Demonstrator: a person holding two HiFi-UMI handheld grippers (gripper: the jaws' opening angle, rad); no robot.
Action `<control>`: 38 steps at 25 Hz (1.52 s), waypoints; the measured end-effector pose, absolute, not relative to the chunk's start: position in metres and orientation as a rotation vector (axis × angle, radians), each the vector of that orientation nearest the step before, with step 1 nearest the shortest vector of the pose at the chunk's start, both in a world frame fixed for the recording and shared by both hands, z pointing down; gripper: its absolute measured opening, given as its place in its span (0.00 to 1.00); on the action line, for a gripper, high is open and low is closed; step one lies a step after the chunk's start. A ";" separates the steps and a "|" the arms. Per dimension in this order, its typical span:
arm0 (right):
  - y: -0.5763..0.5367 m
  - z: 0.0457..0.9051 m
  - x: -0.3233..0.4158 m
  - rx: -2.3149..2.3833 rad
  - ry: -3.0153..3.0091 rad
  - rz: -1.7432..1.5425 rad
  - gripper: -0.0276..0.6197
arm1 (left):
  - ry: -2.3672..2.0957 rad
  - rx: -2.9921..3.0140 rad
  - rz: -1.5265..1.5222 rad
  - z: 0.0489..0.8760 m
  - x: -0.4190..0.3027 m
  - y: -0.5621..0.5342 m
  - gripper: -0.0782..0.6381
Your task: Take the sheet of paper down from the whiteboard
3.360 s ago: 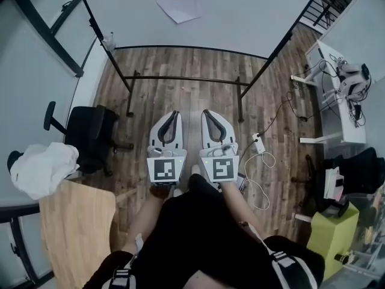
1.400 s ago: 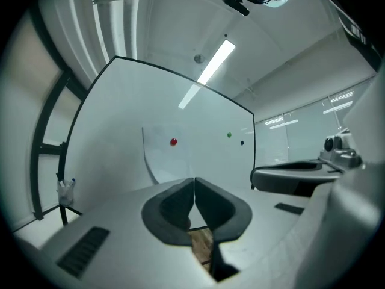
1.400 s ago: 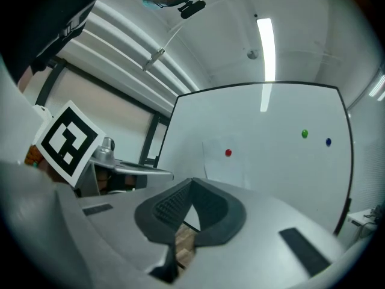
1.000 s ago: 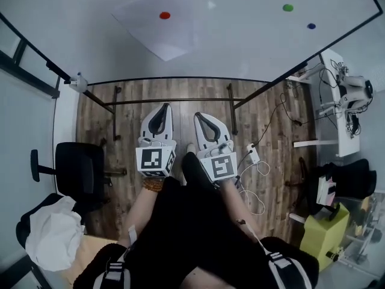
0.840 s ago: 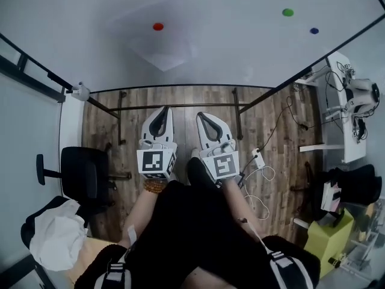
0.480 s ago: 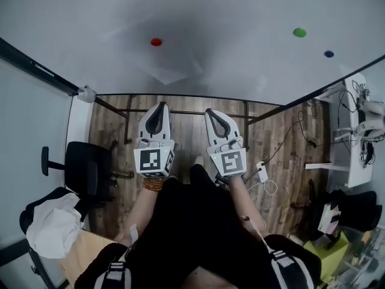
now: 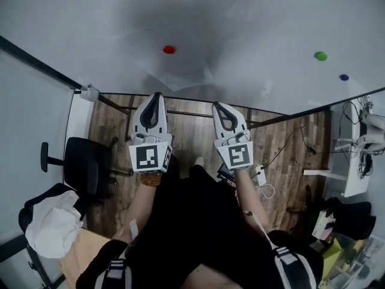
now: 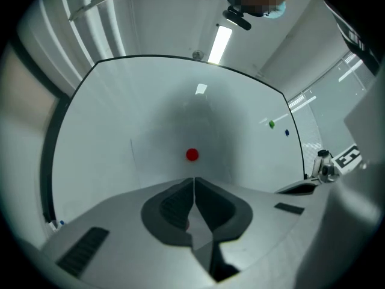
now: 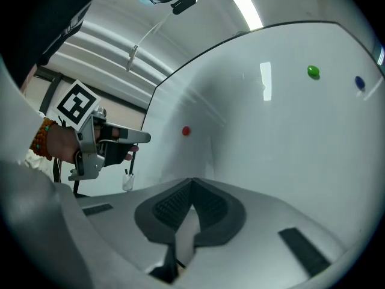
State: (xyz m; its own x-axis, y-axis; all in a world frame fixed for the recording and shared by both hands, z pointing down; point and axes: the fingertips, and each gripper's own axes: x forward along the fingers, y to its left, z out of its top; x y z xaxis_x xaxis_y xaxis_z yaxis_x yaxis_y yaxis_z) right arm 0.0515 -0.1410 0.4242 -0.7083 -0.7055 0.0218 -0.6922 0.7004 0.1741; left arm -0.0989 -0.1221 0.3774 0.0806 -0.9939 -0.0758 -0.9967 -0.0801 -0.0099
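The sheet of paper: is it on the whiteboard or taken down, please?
On the whiteboard: the sheet lies against it under the red magnet.

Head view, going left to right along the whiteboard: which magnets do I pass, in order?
red magnet, which sits on the sheet of paper → green magnet → blue magnet

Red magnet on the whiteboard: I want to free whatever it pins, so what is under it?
Under the red magnet lies the sheet of paper, flat against the whiteboard. The patch of paper directly beneath the magnet is covered.
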 end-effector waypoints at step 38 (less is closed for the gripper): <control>-0.177 0.433 0.047 1.304 -2.628 -0.171 0.09 | 1.925 -2.394 0.242 0.332 -0.084 -0.221 0.36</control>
